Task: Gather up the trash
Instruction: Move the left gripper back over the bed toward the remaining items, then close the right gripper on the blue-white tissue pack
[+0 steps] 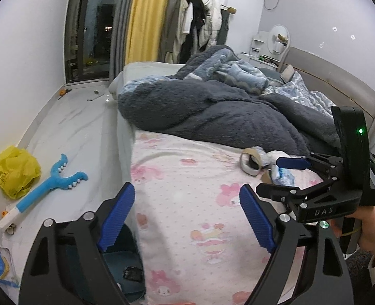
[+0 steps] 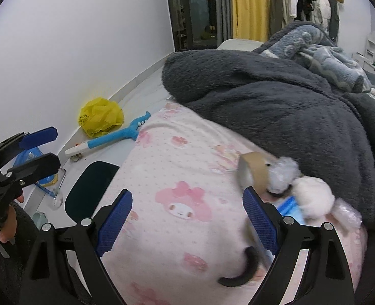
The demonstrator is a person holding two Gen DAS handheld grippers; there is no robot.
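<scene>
- On the floor at our nine o'clock in the left wrist view lie a crumpled yellow bag (image 1: 15,171) and a blue toy back-scratcher (image 1: 47,183), well apart from both tools; a dark bin (image 1: 126,259) sits below the bed edge.
- Our left gripper (image 1: 187,218) hangs wide open over the pink printed sheet (image 1: 187,183), holding nothing.
- Our right gripper (image 2: 187,225) is also spread open and empty.
- The trash cluster lies at about two o'clock from the right gripper: a brown tape roll (image 2: 253,171), white tissue wads (image 2: 312,195) and a blue wrapper (image 2: 289,207), touching one another, against the grey blanket (image 2: 289,106).
- The roll sits just beyond the right-hand pad, its open core facing roughly left.
- We judge the right tool nearer; it needs a rightward shift to straddle the roll.
</scene>
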